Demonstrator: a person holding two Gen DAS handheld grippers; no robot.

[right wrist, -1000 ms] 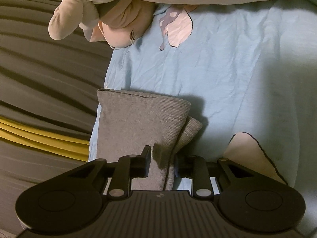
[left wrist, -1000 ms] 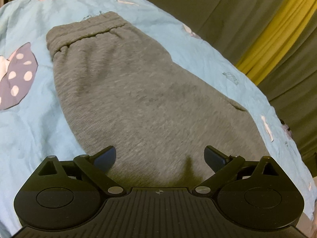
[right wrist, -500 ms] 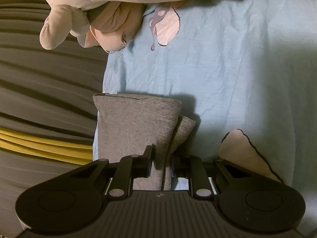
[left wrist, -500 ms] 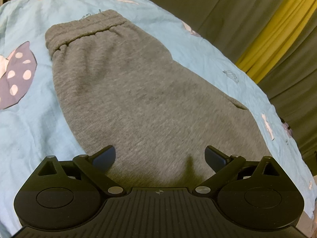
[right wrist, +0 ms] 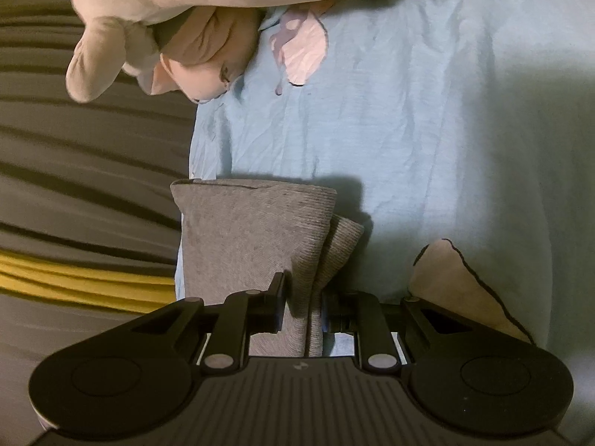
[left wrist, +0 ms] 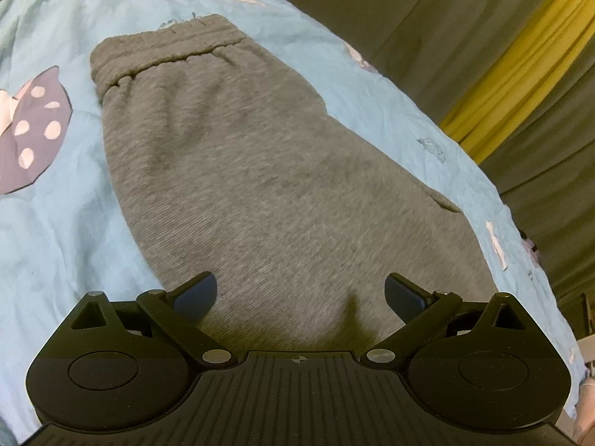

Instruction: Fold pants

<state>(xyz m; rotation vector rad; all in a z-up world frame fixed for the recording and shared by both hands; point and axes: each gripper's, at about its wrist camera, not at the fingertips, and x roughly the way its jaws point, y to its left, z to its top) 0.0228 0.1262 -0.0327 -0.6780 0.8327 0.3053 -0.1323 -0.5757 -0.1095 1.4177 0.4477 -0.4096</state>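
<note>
1. The grey sweatpants (left wrist: 260, 171) lie flat on a light blue bedsheet (left wrist: 55, 241), their elastic waistband (left wrist: 163, 52) at the far end in the left wrist view.
2. In the right wrist view the leg ends (right wrist: 256, 238) lie near the sheet's left edge, one layer over the other, the lower layer showing at the right.
3. The right gripper (right wrist: 301, 308) has its jaws nearly closed, pinching the doubled grey fabric between them.
4. The left gripper (left wrist: 301, 293) is above the middle of the sweatpants with its jaws spread wide and nothing between the pads (left wrist: 197, 291).
5. The sheet carries printed shapes, among them a dark polka-dot patch (left wrist: 33, 133).
6. A pink plush toy (right wrist: 178, 48) lies at the sheet's far edge.
7. Beyond the sheet is grey fabric with a yellow stripe (left wrist: 520, 59).
</note>
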